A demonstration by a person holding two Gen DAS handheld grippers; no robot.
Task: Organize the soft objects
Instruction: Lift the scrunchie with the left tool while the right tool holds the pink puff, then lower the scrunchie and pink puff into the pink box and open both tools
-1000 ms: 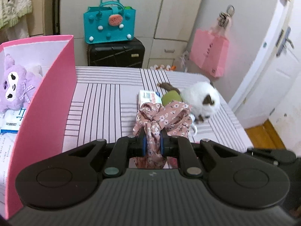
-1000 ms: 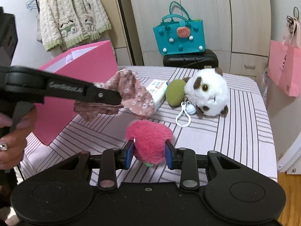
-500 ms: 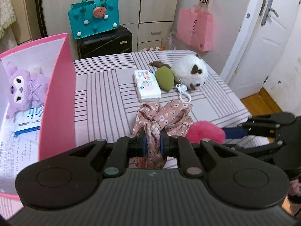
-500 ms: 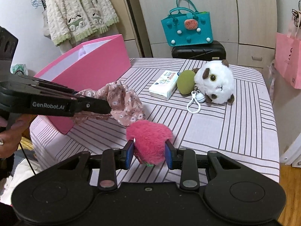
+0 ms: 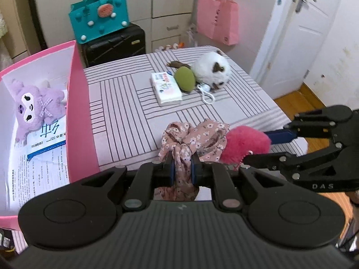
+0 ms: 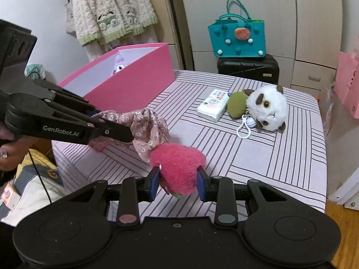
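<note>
Pinching the floral cloth (image 5: 197,139) in my left claw (image 5: 182,168), I hold it bunched above the worktop (image 5: 125,112) edge; it is limp and light, best taken by a gathered fold. My right claw (image 6: 178,185) squeezes the pink plush (image 6: 179,163), springy and fluffy, around its middle. Both hang near the pink box (image 5: 80,116).

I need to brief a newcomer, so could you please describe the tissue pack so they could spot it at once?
Start at the striped table, right of the pink box. Near its far end lies a flat white tissue pack with colourful print, touching the green plush. It is the only rectangular, non-fluffy thing there.
</note>
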